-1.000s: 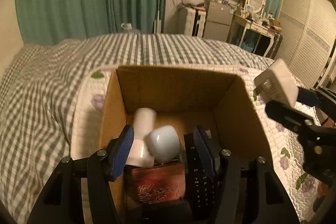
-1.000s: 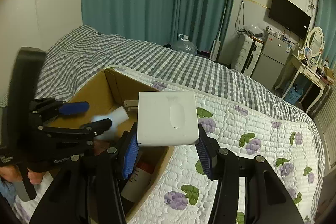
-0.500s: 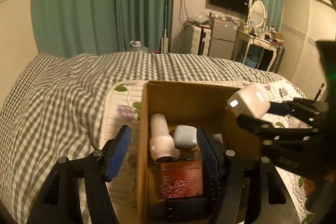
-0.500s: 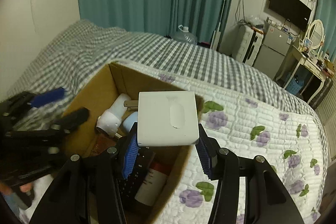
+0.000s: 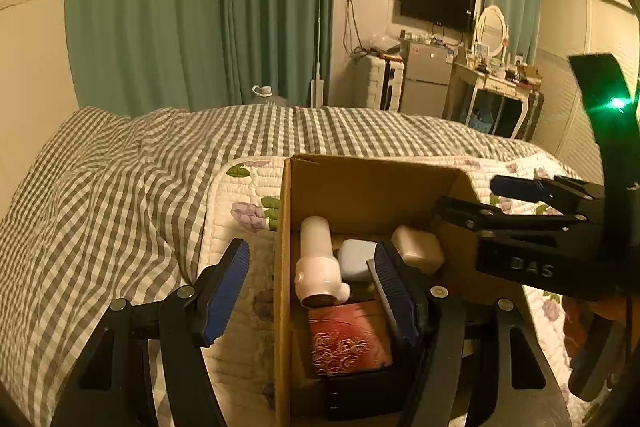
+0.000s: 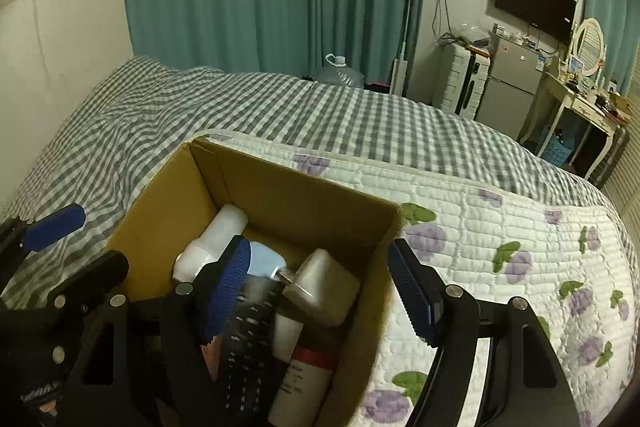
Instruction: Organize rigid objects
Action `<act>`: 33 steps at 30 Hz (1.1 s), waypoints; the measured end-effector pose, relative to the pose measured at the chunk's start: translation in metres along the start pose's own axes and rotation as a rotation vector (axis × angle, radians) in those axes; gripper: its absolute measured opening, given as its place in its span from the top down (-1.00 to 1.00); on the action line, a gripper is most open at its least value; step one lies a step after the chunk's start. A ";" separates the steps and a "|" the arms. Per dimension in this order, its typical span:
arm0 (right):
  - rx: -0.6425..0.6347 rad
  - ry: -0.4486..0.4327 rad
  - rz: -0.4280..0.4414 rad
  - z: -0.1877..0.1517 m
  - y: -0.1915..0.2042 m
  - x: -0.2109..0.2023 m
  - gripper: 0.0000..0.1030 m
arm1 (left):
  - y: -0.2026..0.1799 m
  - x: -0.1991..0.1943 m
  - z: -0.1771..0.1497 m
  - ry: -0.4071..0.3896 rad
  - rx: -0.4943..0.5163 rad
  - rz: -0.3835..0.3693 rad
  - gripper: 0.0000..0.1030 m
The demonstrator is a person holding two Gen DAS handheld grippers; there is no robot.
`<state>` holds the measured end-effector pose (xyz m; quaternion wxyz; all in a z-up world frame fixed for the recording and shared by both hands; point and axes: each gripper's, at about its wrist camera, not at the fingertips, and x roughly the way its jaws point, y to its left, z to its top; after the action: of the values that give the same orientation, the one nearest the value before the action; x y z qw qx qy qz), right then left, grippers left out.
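Note:
An open cardboard box (image 5: 360, 187) (image 6: 296, 187) sits on the bed. Inside lie a white charger block (image 5: 418, 247) (image 6: 324, 287), a white bottle (image 5: 318, 259) (image 6: 216, 239), a pale blue case (image 5: 356, 259) (image 6: 262, 261), a red patterned box (image 5: 348, 339), a black remote (image 6: 248, 347) and a white tube with a red band (image 6: 296, 379). My right gripper (image 6: 320, 291) is open and empty above the box's right side; it also shows in the left wrist view (image 5: 484, 195). My left gripper (image 5: 312, 291) is open and empty, straddling the box's left wall.
The box rests on a white floral quilt (image 6: 500, 227) over a grey checked bedspread (image 5: 120, 187). Teal curtains, a water jug (image 6: 340, 73), a suitcase, a small fridge and a dressing table (image 5: 500, 87) stand beyond the bed.
My right gripper opened and let go of the white charger block, which now lies in the box. My left gripper moved left and back, out of the box.

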<state>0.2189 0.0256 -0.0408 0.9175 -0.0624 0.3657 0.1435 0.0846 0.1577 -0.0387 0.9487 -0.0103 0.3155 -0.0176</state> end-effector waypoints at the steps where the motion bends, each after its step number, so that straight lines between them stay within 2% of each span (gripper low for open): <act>1: 0.001 -0.005 -0.003 -0.002 -0.002 -0.006 -0.39 | -0.001 -0.003 0.000 -0.007 -0.002 -0.003 -0.32; 7: -0.004 -0.056 -0.050 -0.017 -0.016 -0.058 -0.50 | -0.022 -0.036 0.007 -0.066 -0.005 -0.003 -0.33; 13: 0.017 -0.155 -0.107 -0.022 -0.033 -0.137 -0.53 | -0.048 -0.095 0.017 -0.152 0.027 -0.003 -0.36; 20: 0.062 -0.295 -0.154 -0.046 -0.037 -0.229 -0.93 | -0.077 -0.173 0.020 -0.311 0.058 0.039 -0.42; 22: 0.076 -0.314 -0.156 -0.055 -0.035 -0.244 -1.00 | -0.082 -0.185 0.015 -0.326 0.058 0.049 -0.42; 26: 0.097 -0.335 -0.171 -0.072 -0.031 -0.265 -1.00 | -0.088 -0.201 0.000 -0.326 0.052 0.045 -0.42; 33: 0.112 -0.384 -0.170 -0.108 -0.022 -0.277 -1.00 | -0.094 -0.211 -0.031 -0.351 0.079 0.067 -0.43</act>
<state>-0.0359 -0.0795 0.0717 0.9811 -0.0135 0.1851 0.0541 -0.1054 0.0715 0.0655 0.9889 0.0346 0.1442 0.0036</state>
